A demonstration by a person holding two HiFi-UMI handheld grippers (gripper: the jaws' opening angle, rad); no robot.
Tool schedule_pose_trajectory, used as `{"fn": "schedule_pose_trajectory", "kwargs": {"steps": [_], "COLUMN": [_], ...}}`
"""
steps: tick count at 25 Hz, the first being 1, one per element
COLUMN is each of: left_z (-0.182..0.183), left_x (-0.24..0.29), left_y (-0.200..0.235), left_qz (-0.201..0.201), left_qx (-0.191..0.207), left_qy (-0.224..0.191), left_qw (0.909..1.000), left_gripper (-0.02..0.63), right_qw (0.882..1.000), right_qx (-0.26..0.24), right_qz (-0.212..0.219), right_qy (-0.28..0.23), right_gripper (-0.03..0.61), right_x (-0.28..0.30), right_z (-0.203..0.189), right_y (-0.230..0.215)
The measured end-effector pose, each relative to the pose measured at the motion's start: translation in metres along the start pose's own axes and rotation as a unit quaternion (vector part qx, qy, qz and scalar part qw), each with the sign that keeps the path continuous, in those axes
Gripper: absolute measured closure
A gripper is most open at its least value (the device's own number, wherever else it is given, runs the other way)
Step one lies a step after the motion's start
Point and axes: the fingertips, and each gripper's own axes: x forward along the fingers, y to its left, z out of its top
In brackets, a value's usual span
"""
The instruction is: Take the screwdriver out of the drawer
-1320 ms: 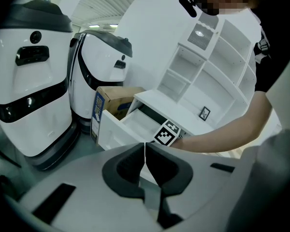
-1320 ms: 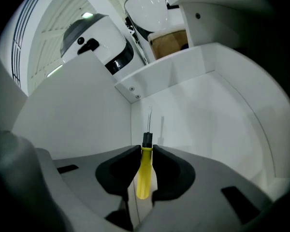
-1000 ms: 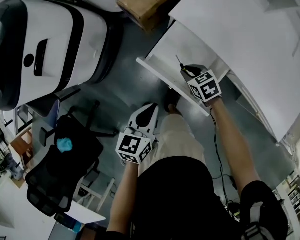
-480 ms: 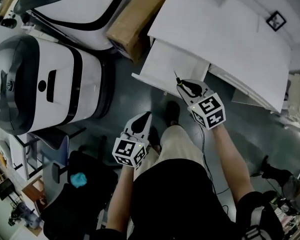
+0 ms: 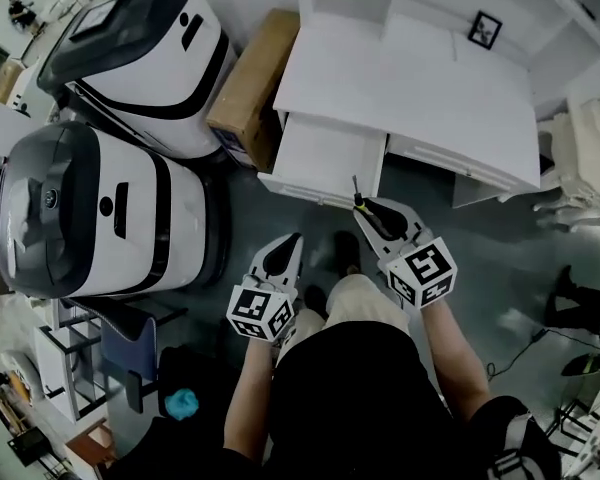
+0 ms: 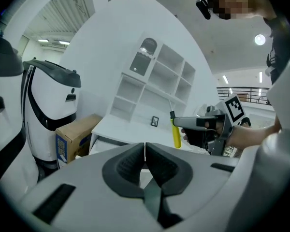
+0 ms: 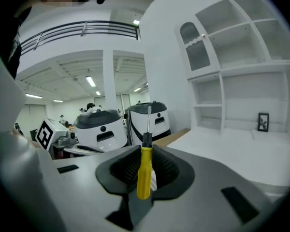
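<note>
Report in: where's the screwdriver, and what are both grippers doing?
Right gripper shut on screwdriver, tip up, clear of open drawer. Left gripper shut, empty. Nothing in the way.

Left gripper (image 6: 145,146), fingers together, seemingly empty; right gripper (image 6: 180,123) holds screwdriver (image 6: 176,135).

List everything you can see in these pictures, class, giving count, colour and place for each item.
yellow-handled screwdriver with black collar: one, yellow and black, upright between the jaws of the right gripper
white desk with shelf unit: one, white, ahead of the person
open drawer: one, white, pulled out at the desk's left end
brown cardboard box: one, brown, on the floor left of the desk
large rounded machines: two, white and black, far left
small framed picture: one, black frame, at the back of the desk
left gripper: one, pale grey with black pads, jaws together, empty
right gripper: one, same colours, shut on the screwdriver
</note>
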Motion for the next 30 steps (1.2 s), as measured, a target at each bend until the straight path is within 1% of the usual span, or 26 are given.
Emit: {"fn": "schedule_pose_trajectory", "kwargs": {"steps": [4,7,10,13,16,19,24,30], "left_z": [0.012,0.021,0.029,0.034,0.04,0.044,0.046,0.04], "left_x": [-0.015,-0.02,-0.023,-0.024,-0.024,-0.026,-0.027,-0.029], "left_y": [-0.021,-0.037,-0.05,-0.062,-0.073,-0.08,-0.087,-0.089], "left_qz": [-0.015,-0.029,-0.044,-0.054,-0.062,-0.067,-0.073,-0.076], "left_qx": [0.005,0.01,0.018,0.026,0.038,0.044,0.049,0.052], "left_qy": [-0.019,-0.029,-0.038,-0.043,-0.044,-0.046,-0.048,-0.043], "left_qw": [0.9997,0.9991,0.9981,0.9972,0.9964,0.9957,0.995,0.9948], "left_gripper": [0.586,0.586,0.586,0.586,0.586,0.586,0.586,0.586], "right_qw": [0.999,0.997,0.996,0.995,0.994,0.994,0.993,0.993], "right_qx": [0.006,0.007,0.003,0.016,0.017,0.014,0.008,0.006], "right_qz": [-0.026,-0.033,-0.037,-0.041,-0.048,-0.043,-0.042,-0.043], "right_qy": [-0.039,-0.065,-0.079,-0.09,-0.098,-0.102,-0.106,-0.107], "right_gripper": [0.492,0.494,0.494,0.494,0.495,0.495,0.495,0.495], "right_x": [-0.041,-0.065,-0.079,-0.093,-0.105,-0.111,-0.117,-0.117], "right_z": [0.017,0.025,0.027,0.027,0.025,0.021,0.021,0.018], "right_y": [0.016,0.026,0.03,0.031,0.033,0.04,0.043,0.044]}}
